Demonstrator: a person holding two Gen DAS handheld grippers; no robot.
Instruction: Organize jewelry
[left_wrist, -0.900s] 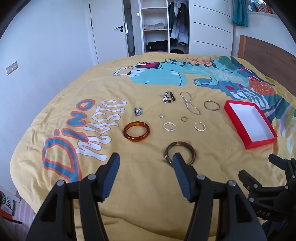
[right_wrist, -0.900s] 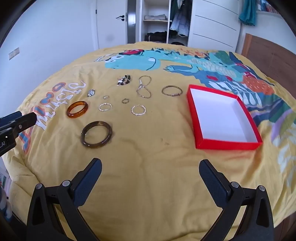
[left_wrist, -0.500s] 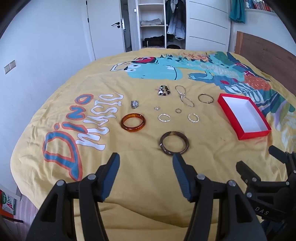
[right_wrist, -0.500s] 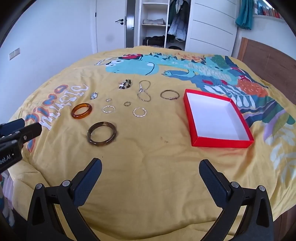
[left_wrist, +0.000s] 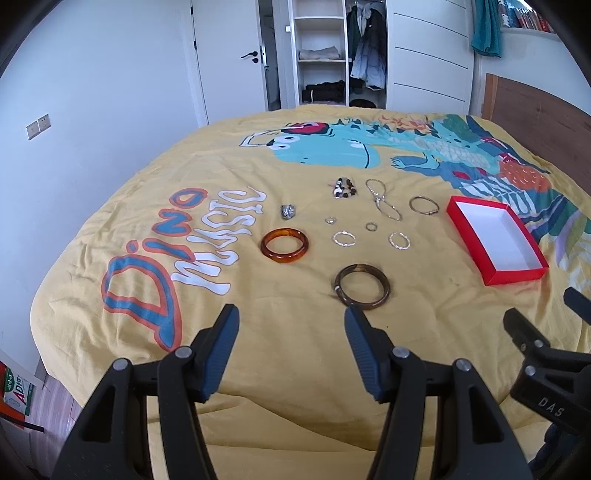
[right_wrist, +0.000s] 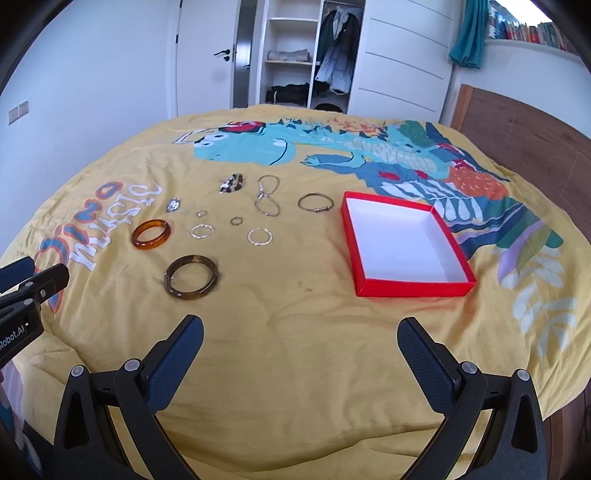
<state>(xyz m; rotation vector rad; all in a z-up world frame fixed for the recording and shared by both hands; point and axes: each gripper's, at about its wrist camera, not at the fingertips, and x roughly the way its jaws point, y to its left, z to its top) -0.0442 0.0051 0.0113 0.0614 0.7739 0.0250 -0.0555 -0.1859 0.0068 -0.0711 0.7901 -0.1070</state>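
Note:
Jewelry lies spread on a yellow bedspread. A dark brown bangle (left_wrist: 362, 285) (right_wrist: 191, 276) lies nearest, an amber bangle (left_wrist: 284, 245) (right_wrist: 152, 234) to its left. Behind lie small silver rings (left_wrist: 344, 238), a silver chain (left_wrist: 382, 199) (right_wrist: 266, 199), a thin bracelet (left_wrist: 423, 205) (right_wrist: 316, 202) and a beaded bracelet (left_wrist: 344, 187) (right_wrist: 232, 183). An empty red box (left_wrist: 495, 239) (right_wrist: 402, 244) sits at the right. My left gripper (left_wrist: 291, 326) is open and empty short of the brown bangle. My right gripper (right_wrist: 301, 338) is open and empty above the bedspread's near part.
A small silver brooch (left_wrist: 287, 212) lies left of the rings. The bed's near edge drops off below both grippers. A wooden headboard (right_wrist: 524, 140) runs along the right. An open wardrobe (left_wrist: 328, 55) and a door stand at the far wall.
Both grippers have pulled back and risen from the bed, so the jewelry and box look smaller and farther. Both stay open. Nothing on the bed has moved.

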